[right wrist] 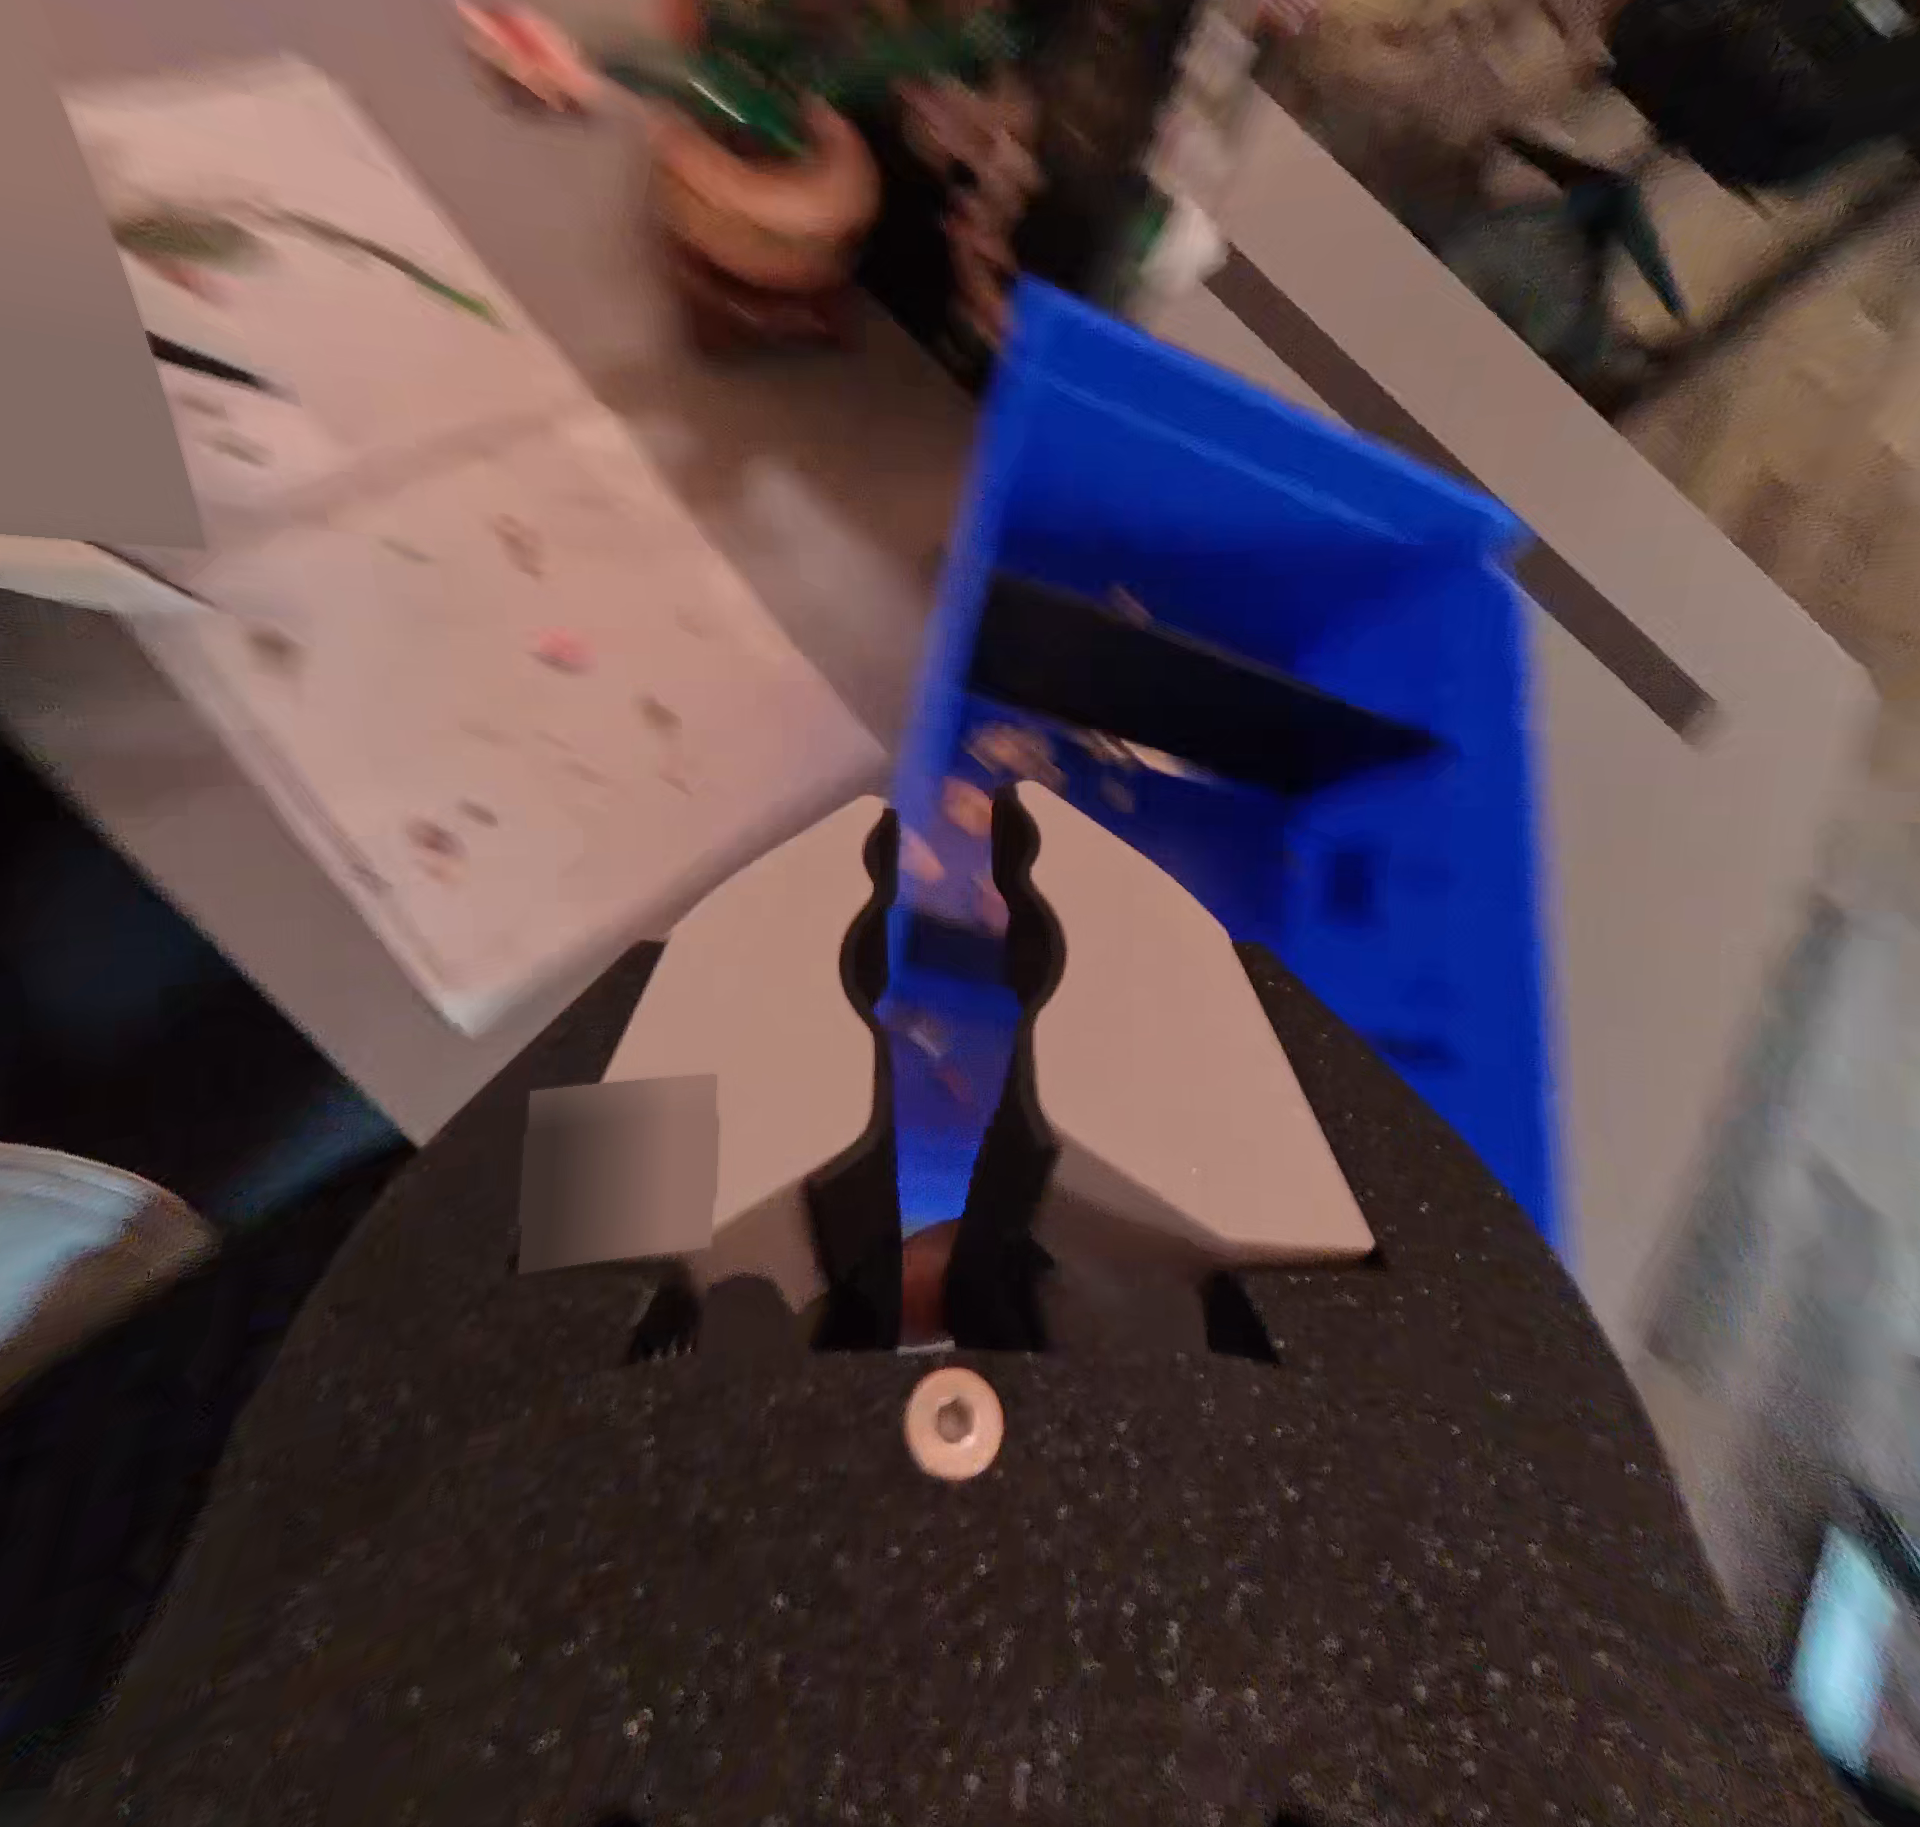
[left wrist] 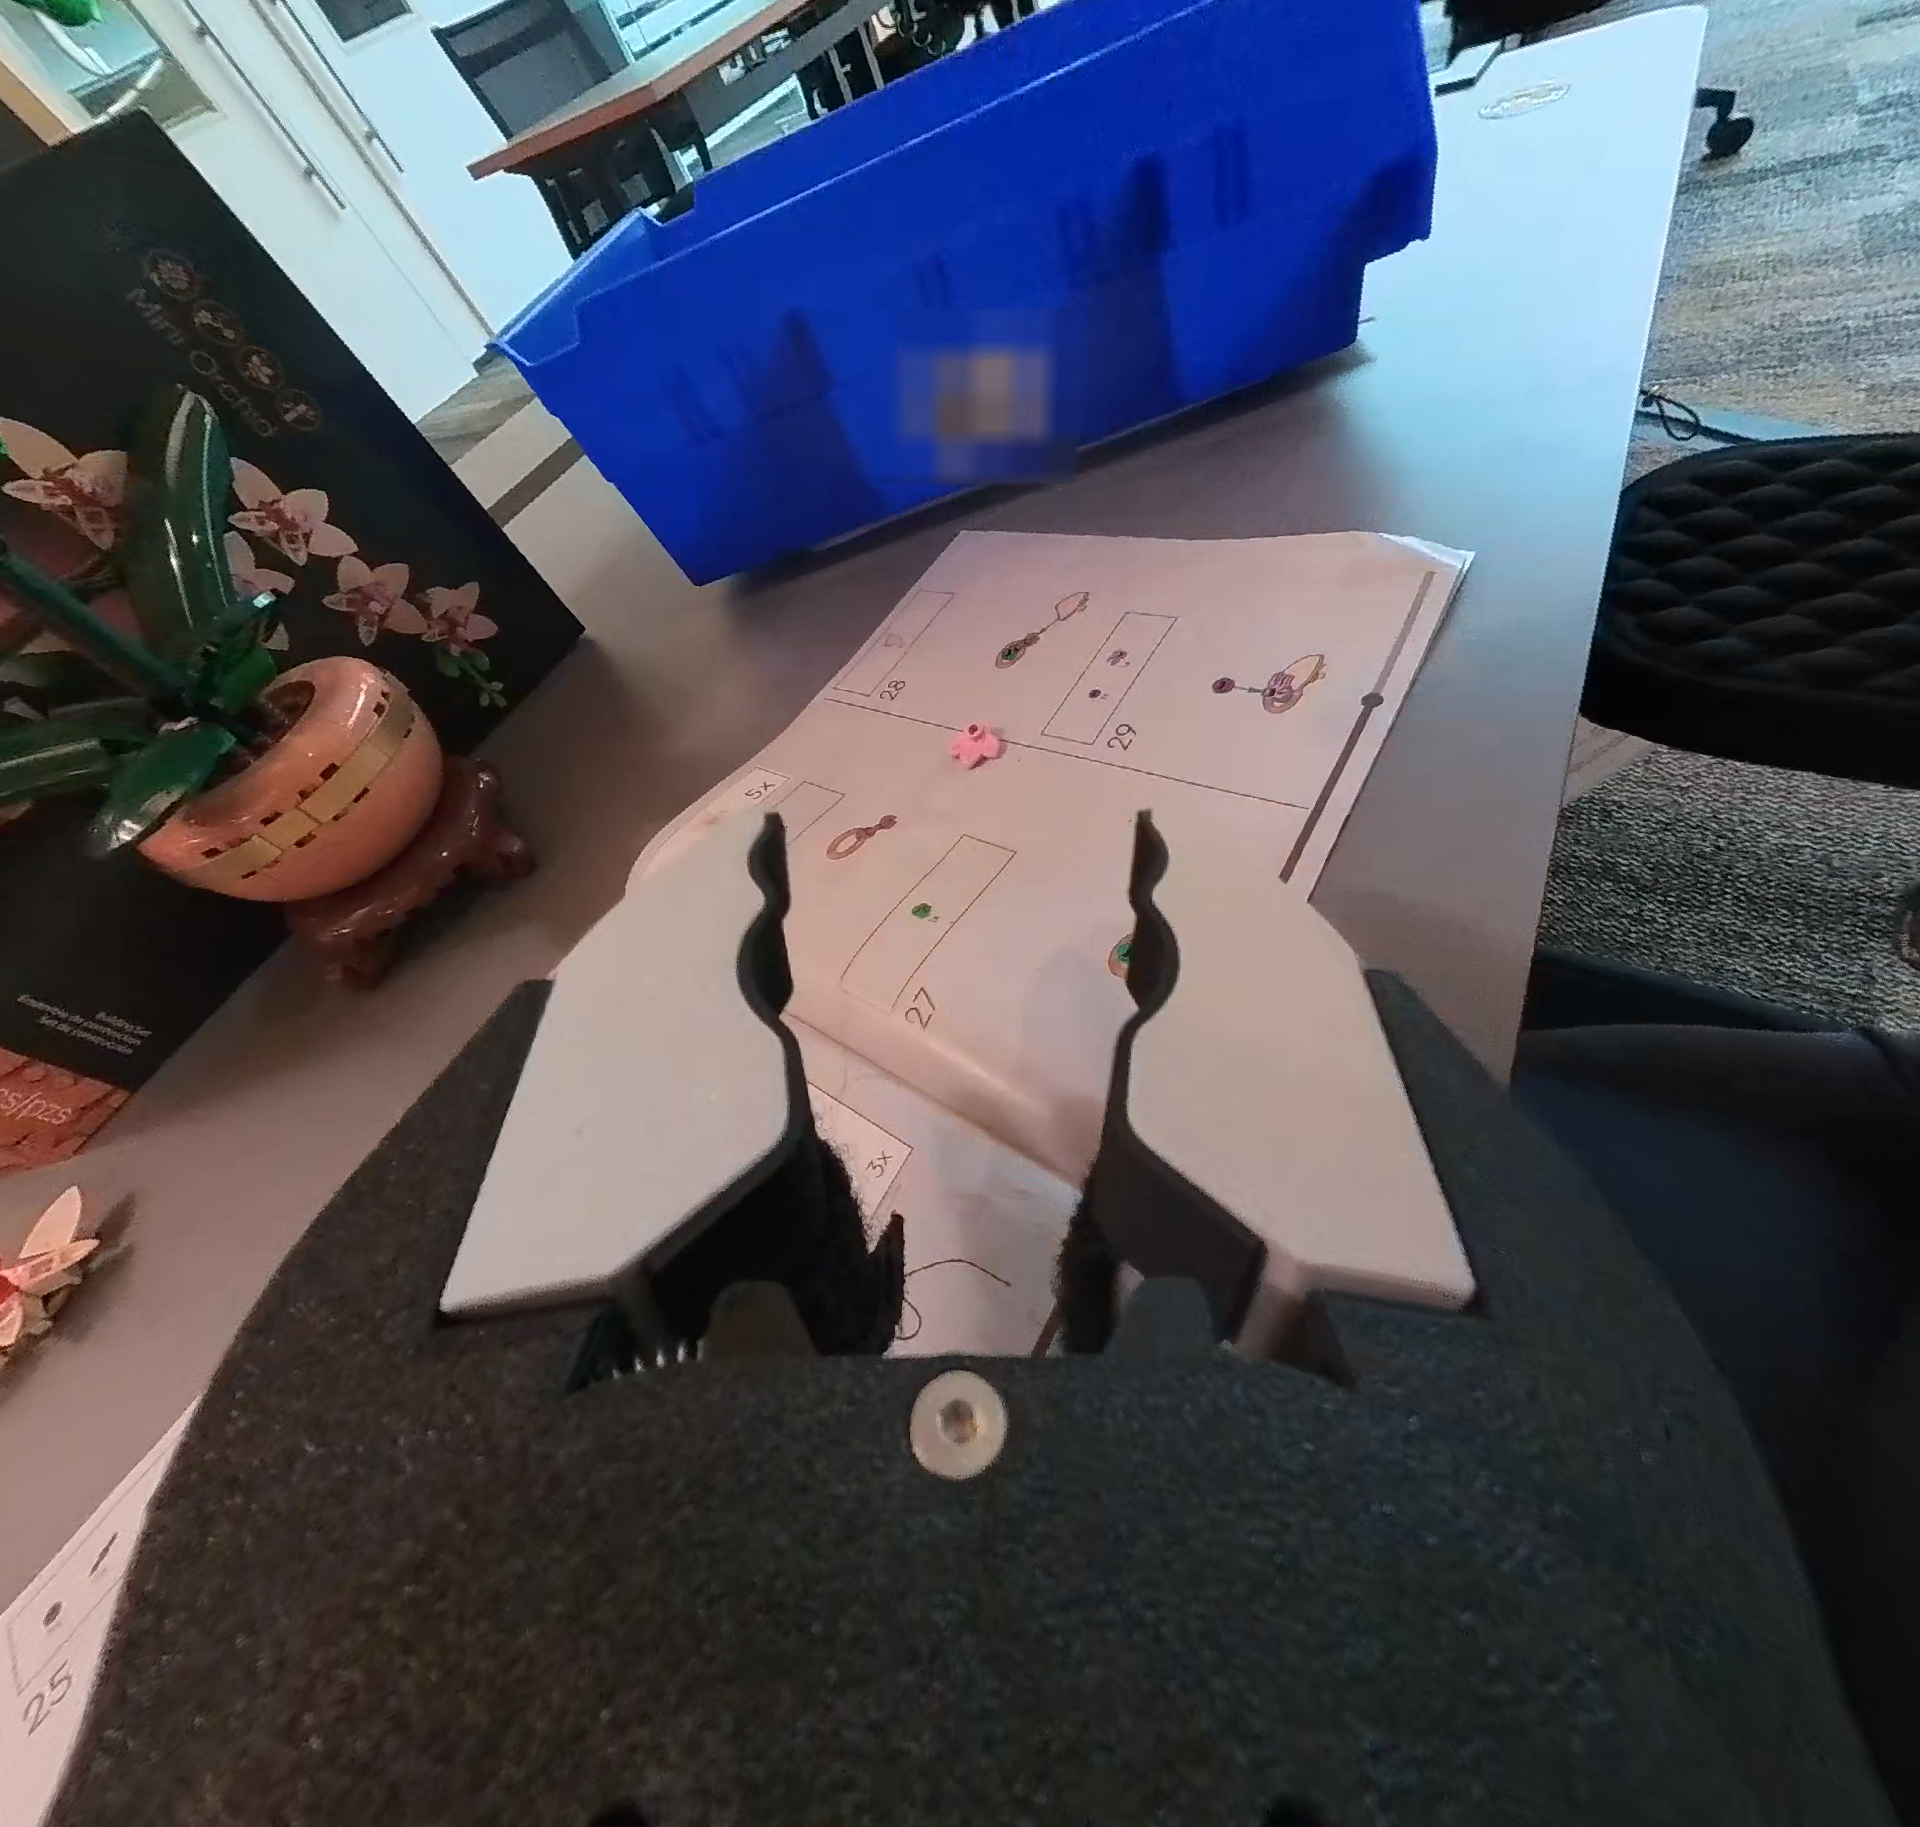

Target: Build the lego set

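Observation:
A small pink lego piece (left wrist: 976, 744) lies on the open instruction booklet (left wrist: 1049, 759), just beyond my left gripper (left wrist: 956, 827), which is open and empty above the page. A partly built orchid in a pink pot (left wrist: 301, 790) stands at the left on a brown base. My right gripper (right wrist: 943, 813) hovers over the blue bin (right wrist: 1226, 572), jaws a little apart with nothing between them. The right wrist view is blurred. Several small loose pieces (right wrist: 997, 759) lie in the bin. The booklet (right wrist: 468, 634), the pink piece (right wrist: 559, 647) and the pot (right wrist: 769, 188) also show there.
The blue bin (left wrist: 997, 323) stands behind the booklet. The dark set box (left wrist: 156, 489) stands at the left behind the pot. A built pink flower (left wrist: 47, 1268) lies at the left edge. A black chair (left wrist: 1766, 603) is off the table's right side.

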The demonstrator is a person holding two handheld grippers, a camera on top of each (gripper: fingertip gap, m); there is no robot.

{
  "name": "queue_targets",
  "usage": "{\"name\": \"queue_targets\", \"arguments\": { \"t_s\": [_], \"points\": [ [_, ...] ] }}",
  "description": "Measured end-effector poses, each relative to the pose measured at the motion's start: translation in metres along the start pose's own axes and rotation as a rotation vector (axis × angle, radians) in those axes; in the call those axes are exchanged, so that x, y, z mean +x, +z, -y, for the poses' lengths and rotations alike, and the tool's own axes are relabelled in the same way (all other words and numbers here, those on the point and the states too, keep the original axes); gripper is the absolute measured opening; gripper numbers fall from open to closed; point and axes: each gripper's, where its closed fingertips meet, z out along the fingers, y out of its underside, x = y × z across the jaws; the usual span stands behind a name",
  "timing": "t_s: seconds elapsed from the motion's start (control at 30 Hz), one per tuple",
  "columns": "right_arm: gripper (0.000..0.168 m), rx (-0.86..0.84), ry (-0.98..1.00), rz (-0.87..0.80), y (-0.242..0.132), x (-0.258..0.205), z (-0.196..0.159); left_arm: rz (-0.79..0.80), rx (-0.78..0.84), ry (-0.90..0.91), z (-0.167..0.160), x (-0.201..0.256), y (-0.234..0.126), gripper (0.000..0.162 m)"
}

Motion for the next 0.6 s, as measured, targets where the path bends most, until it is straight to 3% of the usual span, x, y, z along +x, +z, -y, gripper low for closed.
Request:
{"name": "queue_targets", "arguments": {
  "t_s": [0.07,0.13,0.23,0.4,0.47,0.6],
  "points": [
    [0.015,-0.156,0.062,-0.059,-0.010,0.049,-0.042,-0.012,-0.011,-0.005,-0.001,0.001,0.001,0.064],
    [0.014,-0.296,0.073,-0.039,0.003,0.077,-0.080,-0.020,-0.024,-0.016,-0.003,0.001,0.003,0.065],
    [0.015,-0.475,-0.028,0.067,0.031,0.085,-0.119,-0.013,-0.034,-0.024,-0.004,-0.001,0.004,0.066],
    [0.014,-0.712,0.040,0.184,0.054,0.087,-0.155,0.017,-0.051,-0.003,-0.006,-0.003,0.005,0.066],
    [0.021,-0.796,0.059,0.192,0.058,0.090,-0.170,0.017,-0.066,0.007,-0.007,-0.002,0.006,0.066],
    [0.022,-0.810,0.106,0.219,0.066,0.091,-0.182,0.009,-0.074,0.014,-0.008,0.000,0.006,0.067]
  ]
}}
